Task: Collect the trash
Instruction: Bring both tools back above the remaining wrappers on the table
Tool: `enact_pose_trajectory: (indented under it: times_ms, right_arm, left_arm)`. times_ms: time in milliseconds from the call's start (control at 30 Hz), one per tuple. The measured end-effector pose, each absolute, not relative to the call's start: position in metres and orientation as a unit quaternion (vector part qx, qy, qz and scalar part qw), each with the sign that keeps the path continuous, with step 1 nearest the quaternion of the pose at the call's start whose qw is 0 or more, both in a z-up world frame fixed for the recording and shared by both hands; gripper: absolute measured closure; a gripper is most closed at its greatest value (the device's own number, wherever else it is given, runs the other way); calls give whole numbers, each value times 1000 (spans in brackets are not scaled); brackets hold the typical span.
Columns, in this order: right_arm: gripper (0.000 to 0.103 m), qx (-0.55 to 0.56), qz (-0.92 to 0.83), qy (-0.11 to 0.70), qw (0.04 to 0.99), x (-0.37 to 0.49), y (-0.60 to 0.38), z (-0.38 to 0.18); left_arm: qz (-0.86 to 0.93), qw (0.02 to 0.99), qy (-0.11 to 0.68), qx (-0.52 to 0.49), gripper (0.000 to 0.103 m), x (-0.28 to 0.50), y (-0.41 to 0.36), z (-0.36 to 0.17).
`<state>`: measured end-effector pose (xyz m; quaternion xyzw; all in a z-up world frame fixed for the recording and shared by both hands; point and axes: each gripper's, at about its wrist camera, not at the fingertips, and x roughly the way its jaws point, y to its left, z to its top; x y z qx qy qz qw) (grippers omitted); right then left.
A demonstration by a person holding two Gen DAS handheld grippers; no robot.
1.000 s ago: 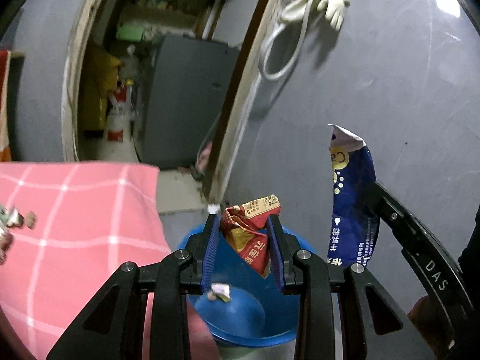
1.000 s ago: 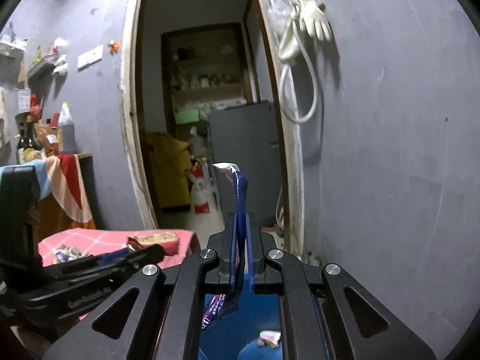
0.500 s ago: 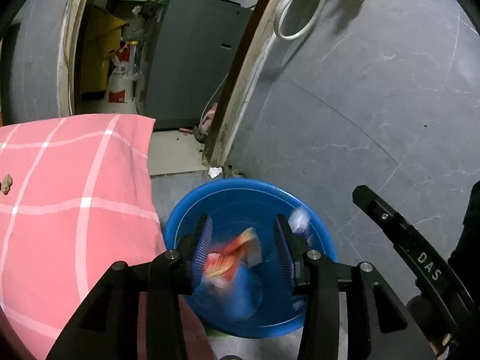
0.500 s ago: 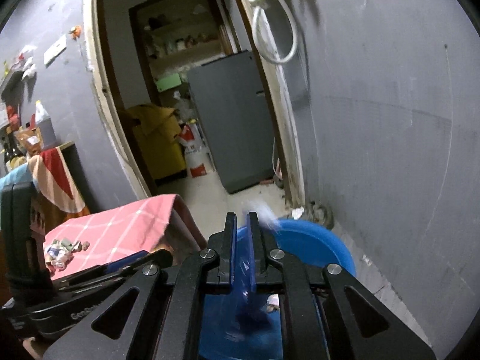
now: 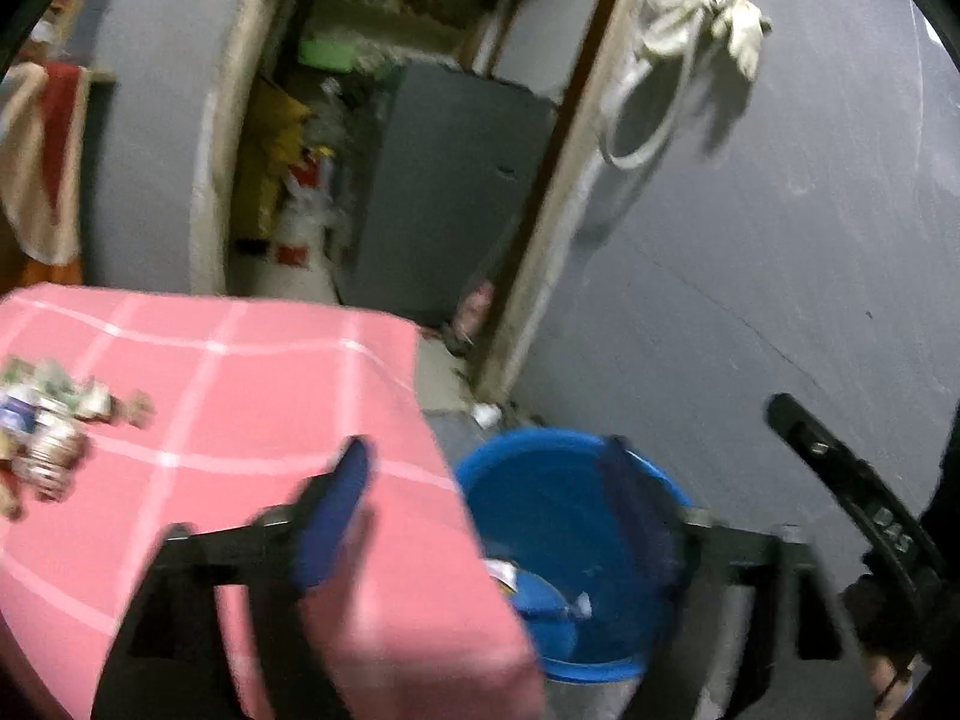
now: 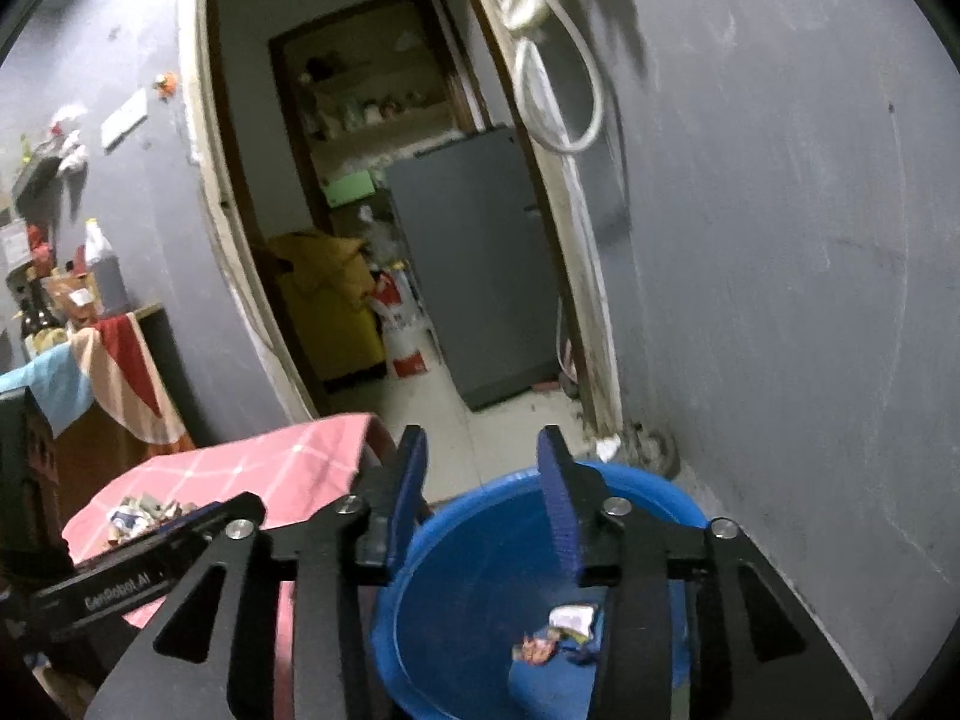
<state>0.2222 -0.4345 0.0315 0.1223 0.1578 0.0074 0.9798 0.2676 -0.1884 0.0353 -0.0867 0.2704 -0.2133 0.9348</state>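
Left wrist view: a blue basin (image 5: 558,510) stands on the floor just beside the table's right edge, below the grey wall. Wrappers (image 5: 540,588) lie at its bottom, partly hidden by the pink cloth (image 5: 240,396); their orientation cannot be read through the blur. More trash (image 5: 48,432) sits near the table's left edge. The left gripper (image 5: 489,516) is spread wide and empty, one finger over the cloth, the other over the basin. The right gripper's arm shows at the right edge.

Right wrist view: the basin (image 6: 648,486) holds a small heap of wrappers (image 6: 561,636) on its floor, crumpled, with no clear long axis. The right gripper (image 6: 483,504) hovers above the basin's left rim, fingers apart, nothing between them. The trash pile (image 6: 141,513) lies on the cloth (image 6: 270,468), beyond the left gripper's arm.
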Motion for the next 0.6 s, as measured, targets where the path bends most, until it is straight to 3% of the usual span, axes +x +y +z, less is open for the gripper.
enact_pose_trajectory:
  times_ms: [67, 133, 267, 333, 600]
  right_arm:
    - [45, 117, 18, 136, 984, 218, -428, 37]
    - [26, 112, 31, 112, 987, 214, -420, 43]
    - [15, 102, 62, 71, 990, 208, -399, 54]
    - [0, 95, 73, 51, 991, 206, -388, 59]
    - [0, 72, 114, -2, 991, 200, -347, 71]
  left_arm:
    - [-200, 946, 239, -91, 14, 259, -175, 44]
    - [-189, 953, 219, -87, 8, 252, -161, 51]
    - [-162, 968, 173, -80, 6, 234, -133, 66]
    - [-152, 973, 155, -76, 3, 227, -119, 72]
    - [-101, 988, 98, -67, 2, 200, -76, 86]
